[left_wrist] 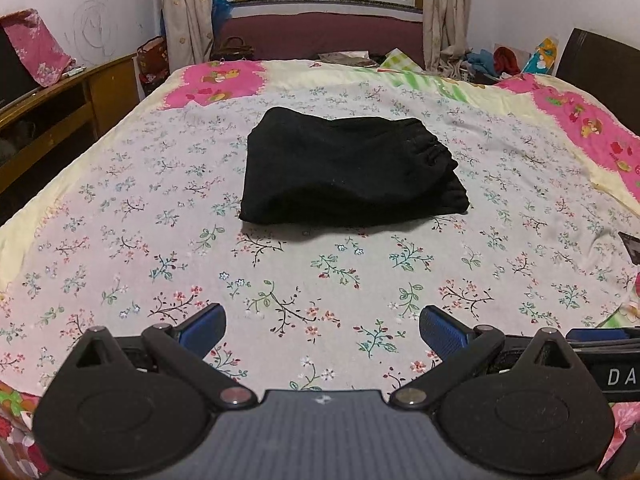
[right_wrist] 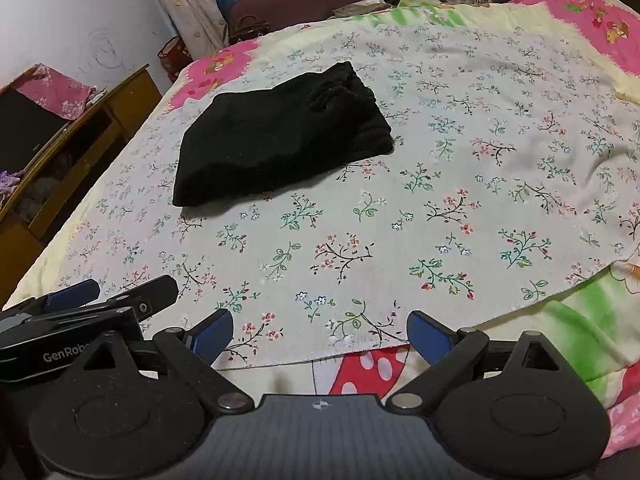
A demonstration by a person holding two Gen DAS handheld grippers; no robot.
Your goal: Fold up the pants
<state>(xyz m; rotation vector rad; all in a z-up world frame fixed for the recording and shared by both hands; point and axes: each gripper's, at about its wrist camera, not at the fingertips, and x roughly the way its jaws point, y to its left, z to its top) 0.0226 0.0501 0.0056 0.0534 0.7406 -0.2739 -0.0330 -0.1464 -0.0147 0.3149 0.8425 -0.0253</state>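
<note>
Black pants (left_wrist: 344,172) lie folded into a compact stack in the middle of the floral bed sheet (left_wrist: 280,272), elastic waistband on the right. The right wrist view shows the same pants (right_wrist: 280,144) up and to the left. My left gripper (left_wrist: 322,330) is open near the bed's front edge, well short of the pants, with nothing between its blue pads. My right gripper (right_wrist: 320,336) is also open and empty, hovering over the sheet's front hem. The left gripper's body (right_wrist: 72,316) shows at the lower left of the right wrist view.
A wooden cabinet (left_wrist: 60,100) runs along the left side of the bed. A window and curtains (left_wrist: 188,8) stand behind the bed, with bags and piled clothes (left_wrist: 508,60) at the far edge. A pink cartoon quilt (right_wrist: 580,320) lies under the sheet.
</note>
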